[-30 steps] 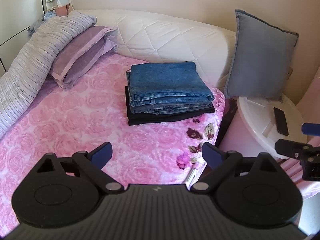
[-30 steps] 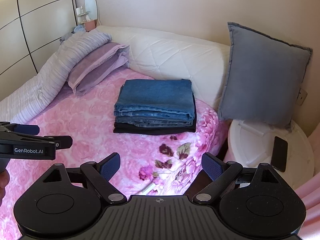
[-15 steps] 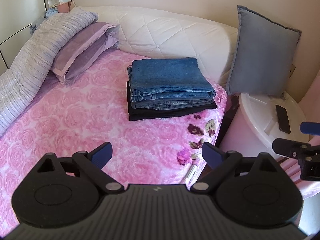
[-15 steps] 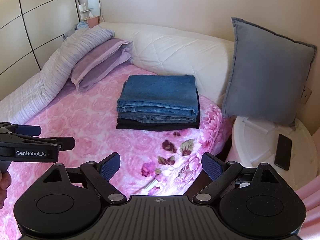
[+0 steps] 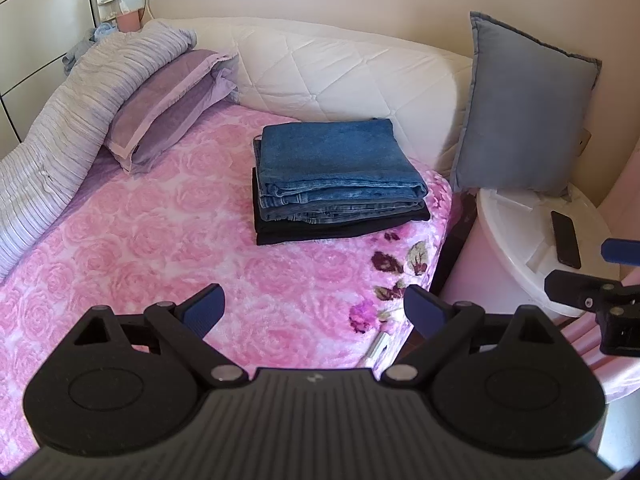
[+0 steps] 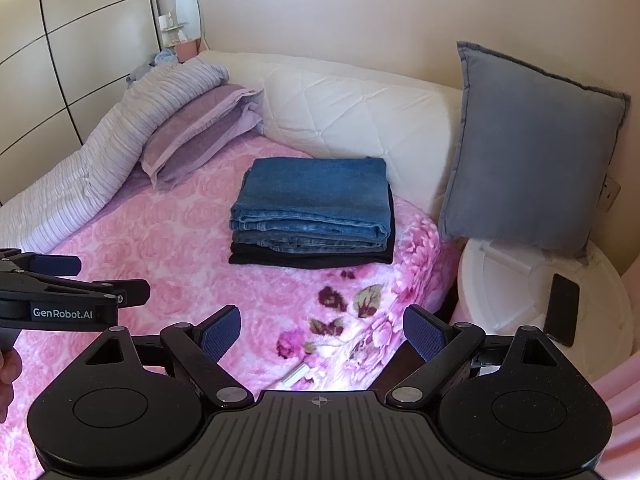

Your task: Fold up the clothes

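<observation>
Two grippers hover above a bed (image 5: 132,256), both with fingers spread wide and nothing between them. At far left a striped duvet (image 5: 60,120) lies rolled along the bed's edge, with two lilac pillows (image 5: 168,108) leaning against it. Next comes the pink rose-patterned blanket (image 6: 168,240) that covers the mattress; its near right corner carries darker flowers and leaves. The left gripper (image 5: 314,312) is held over this blanket, blue pads parted, and in the right wrist view its side shows at the left edge (image 6: 76,284), with part of a hand (image 6: 8,372) below it. Toward the middle of the bed, near the white quilted headboard (image 5: 352,68), sits the stack of folded clothes (image 5: 336,184): blue jeans (image 6: 316,196) on top, more denim beneath, and a black garment (image 6: 308,258) at the bottom, all lying flat and squared up, touched by neither gripper. The right gripper (image 6: 322,332) hangs over the blanket's flowered corner, well short of the stack, jaws wide apart; in the left wrist view it pokes in from the right edge (image 5: 600,280). Right of the bed stands a round white table (image 6: 508,292), with a grey cushion (image 6: 532,152) propped upright behind it against the wall and a dark phone (image 6: 562,308) lying flat on its top.
</observation>
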